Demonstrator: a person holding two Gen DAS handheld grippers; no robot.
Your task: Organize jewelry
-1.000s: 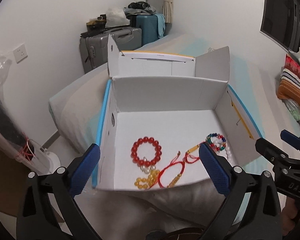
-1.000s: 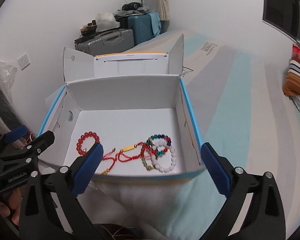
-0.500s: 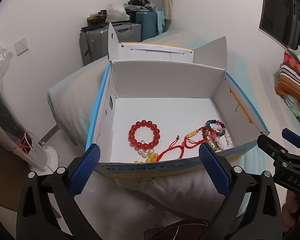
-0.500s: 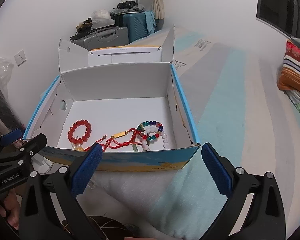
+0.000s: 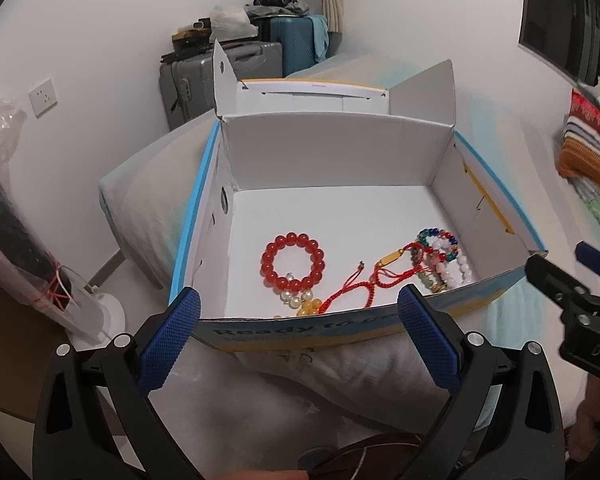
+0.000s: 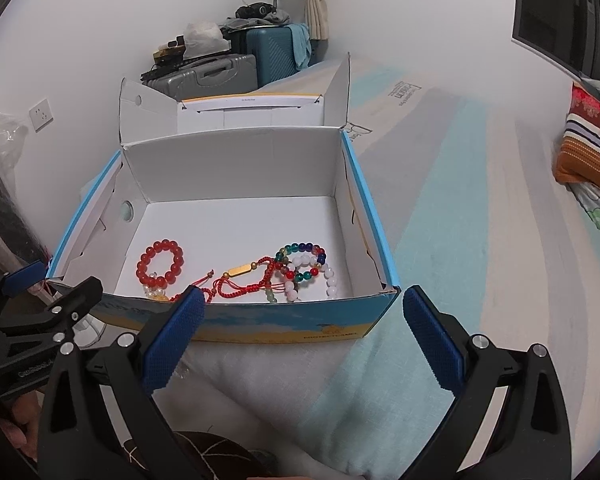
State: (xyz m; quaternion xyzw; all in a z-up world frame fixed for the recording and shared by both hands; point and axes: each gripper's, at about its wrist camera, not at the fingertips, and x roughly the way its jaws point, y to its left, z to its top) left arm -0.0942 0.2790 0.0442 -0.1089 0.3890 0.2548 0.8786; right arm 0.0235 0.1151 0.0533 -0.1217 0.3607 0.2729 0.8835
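Note:
An open white cardboard box (image 5: 328,160) (image 6: 236,164) with blue edges sits on the bed. Inside lie a red bead bracelet (image 5: 293,261) (image 6: 160,263), a red cord bracelet with a gold tube (image 5: 388,266) (image 6: 244,276), a multicoloured bead bracelet (image 5: 440,244) (image 6: 302,258), a pale pink bead bracelet (image 6: 328,280) and yellow beads (image 5: 308,307). My left gripper (image 5: 298,338) is open, held before the box's near wall. My right gripper (image 6: 300,338) is open too, in front of the box's near right corner. Both hold nothing.
Grey and teal suitcases (image 5: 224,76) (image 6: 260,60) stand against the far wall. Striped folded fabric (image 5: 592,148) (image 6: 588,152) lies at the right. The bed cover (image 6: 480,240) stretches right of the box. A wrapped fan (image 5: 28,264) stands left of the bed.
Both grippers have pulled back and lifted from the box, so its printed near wall now shows. The jewelry has not moved.

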